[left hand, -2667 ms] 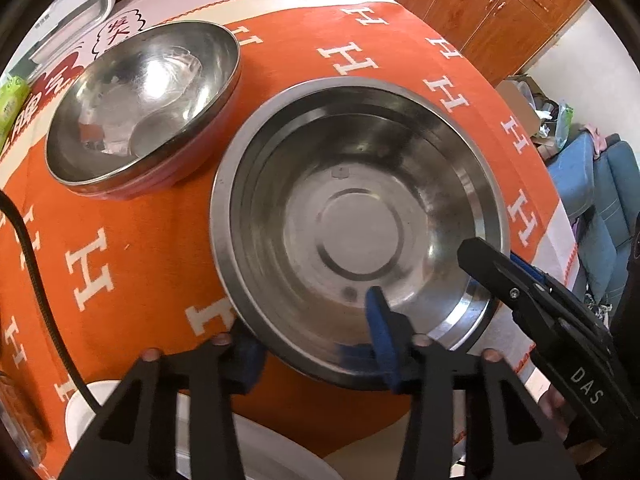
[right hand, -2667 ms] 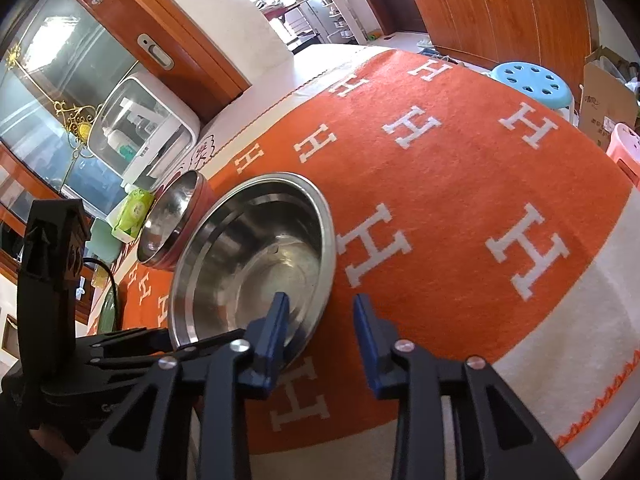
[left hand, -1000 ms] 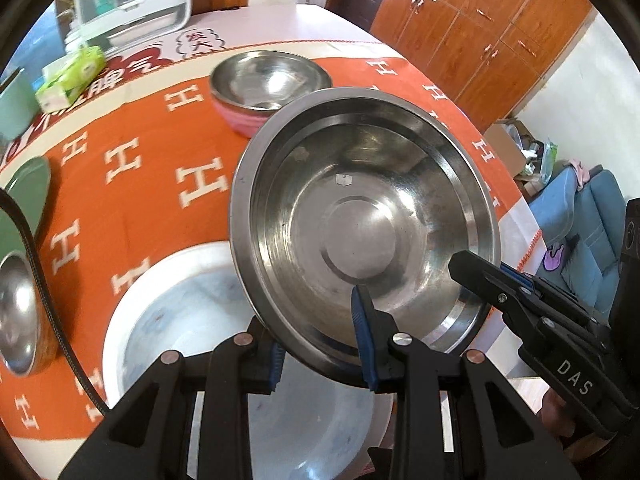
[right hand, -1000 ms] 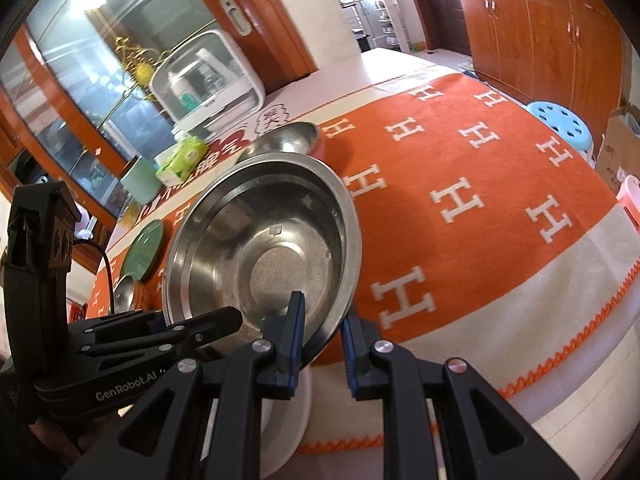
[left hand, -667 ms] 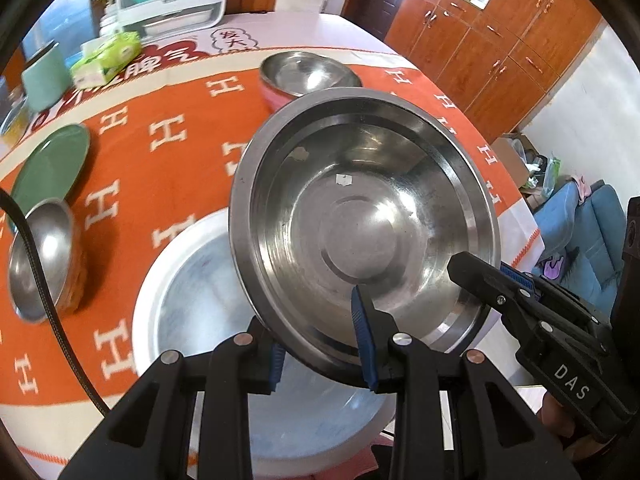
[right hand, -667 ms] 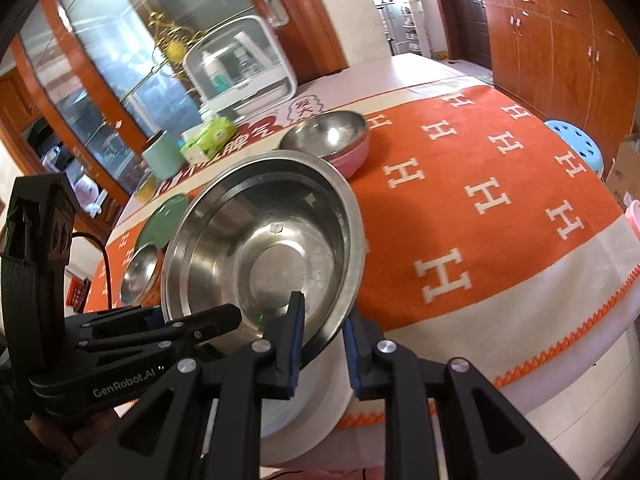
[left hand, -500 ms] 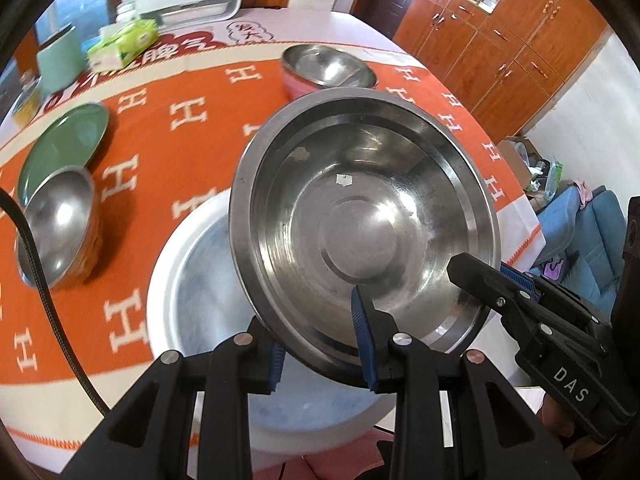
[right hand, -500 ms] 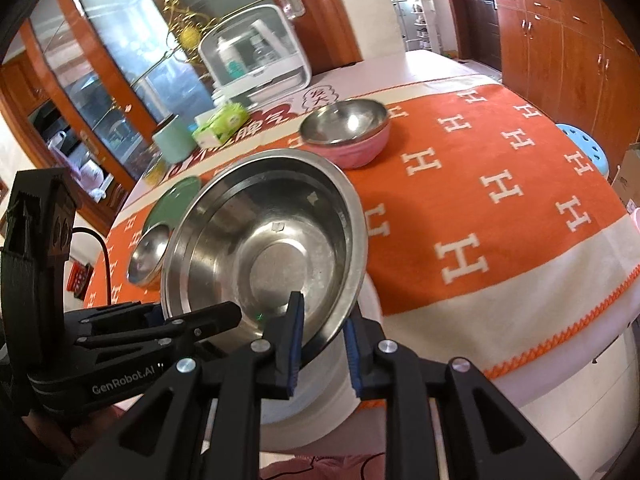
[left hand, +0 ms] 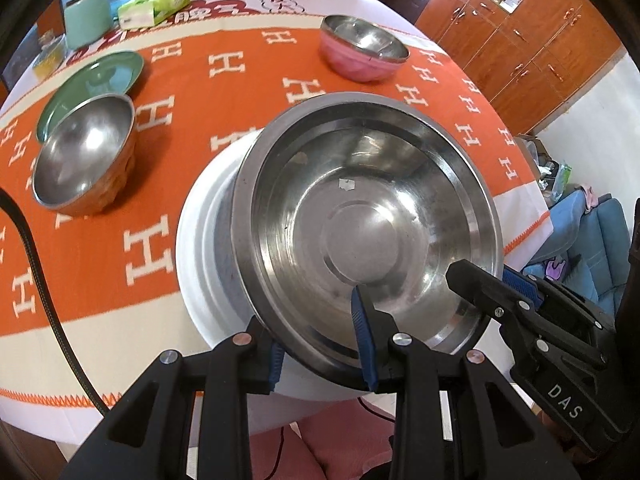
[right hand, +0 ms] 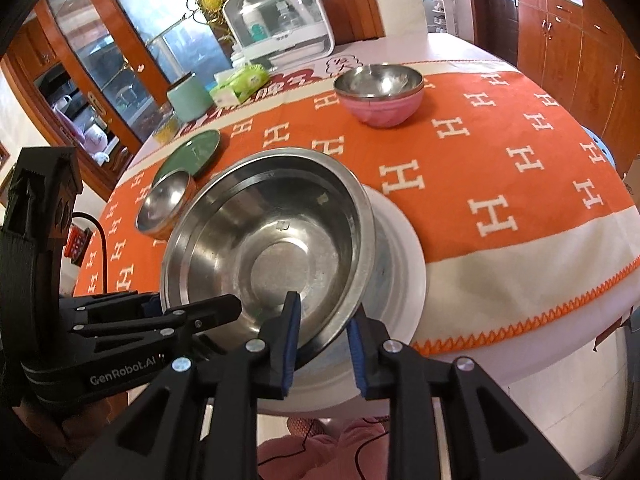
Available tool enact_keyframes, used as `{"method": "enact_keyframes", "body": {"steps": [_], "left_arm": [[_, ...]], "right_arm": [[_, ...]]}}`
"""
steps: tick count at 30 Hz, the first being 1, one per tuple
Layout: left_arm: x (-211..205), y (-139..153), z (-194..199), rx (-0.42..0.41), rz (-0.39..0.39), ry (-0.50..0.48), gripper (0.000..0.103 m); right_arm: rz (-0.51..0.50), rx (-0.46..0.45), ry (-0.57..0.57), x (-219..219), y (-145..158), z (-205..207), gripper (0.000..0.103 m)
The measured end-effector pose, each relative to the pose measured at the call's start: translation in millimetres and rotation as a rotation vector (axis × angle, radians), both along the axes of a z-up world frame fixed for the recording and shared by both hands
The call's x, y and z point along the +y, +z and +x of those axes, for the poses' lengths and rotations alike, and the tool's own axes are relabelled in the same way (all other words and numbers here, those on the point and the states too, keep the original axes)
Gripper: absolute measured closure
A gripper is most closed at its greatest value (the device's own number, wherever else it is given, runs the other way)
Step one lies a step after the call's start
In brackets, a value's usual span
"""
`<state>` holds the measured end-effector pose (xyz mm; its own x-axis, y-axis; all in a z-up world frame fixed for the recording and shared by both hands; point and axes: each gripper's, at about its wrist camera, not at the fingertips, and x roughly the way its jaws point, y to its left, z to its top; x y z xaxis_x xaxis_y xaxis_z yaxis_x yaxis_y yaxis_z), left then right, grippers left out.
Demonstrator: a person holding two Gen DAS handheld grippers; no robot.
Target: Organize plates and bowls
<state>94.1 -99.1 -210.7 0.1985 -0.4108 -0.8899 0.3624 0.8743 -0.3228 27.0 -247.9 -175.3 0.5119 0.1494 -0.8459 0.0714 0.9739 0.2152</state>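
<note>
A large steel bowl [left hand: 372,220] sits tilted in the white plate [left hand: 196,248] near the table's front edge. My left gripper [left hand: 320,348] is shut on the bowl's near rim, one pad inside and one outside. My right gripper [right hand: 324,340] straddles the rim of the bowl [right hand: 272,240] further round; its jaws are opening, the rim is still between them and the pads stand slightly off it. The right fingers [left hand: 472,276] show at the bowl's right side in the left wrist view. The white plate [right hand: 404,264] is largely hidden by the bowl.
On the orange cloth stand a pink bowl with a steel bowl inside [left hand: 364,52], a small steel bowl [left hand: 84,152] and a green plate [left hand: 96,80]. A mint cup [right hand: 188,98] and a tissue pack [right hand: 240,80] are at the back. The table edge [right hand: 520,328] is close.
Both grippers have carried the steel bowl toward the table's front edge and down into the white plate. The right gripper's jaws have widened around the rim.
</note>
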Motion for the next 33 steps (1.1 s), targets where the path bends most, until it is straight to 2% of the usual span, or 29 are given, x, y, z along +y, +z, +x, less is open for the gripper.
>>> {"method": "enact_keyframes", "body": {"steps": [12,22,33], "left_arm": [[-2.9,-16.1,-4.9,0.045,0.029,0.004,0.074],[-5.8,-23.2,-0.7,0.069,0.051,0.046,0.073],[-9.1,-20.4,9.8,0.026,0.091,0.12,0.069]], "right_arm": [[-0.012,0.066,0.038,2.9,-13.9,-0.6,0.074],[-0.001,0.096,0.09,-1.1,-21.4,10.1,0.072],[-0.031,0.117,0.191,-4.6,-27.7,27.5,0.066]]}}
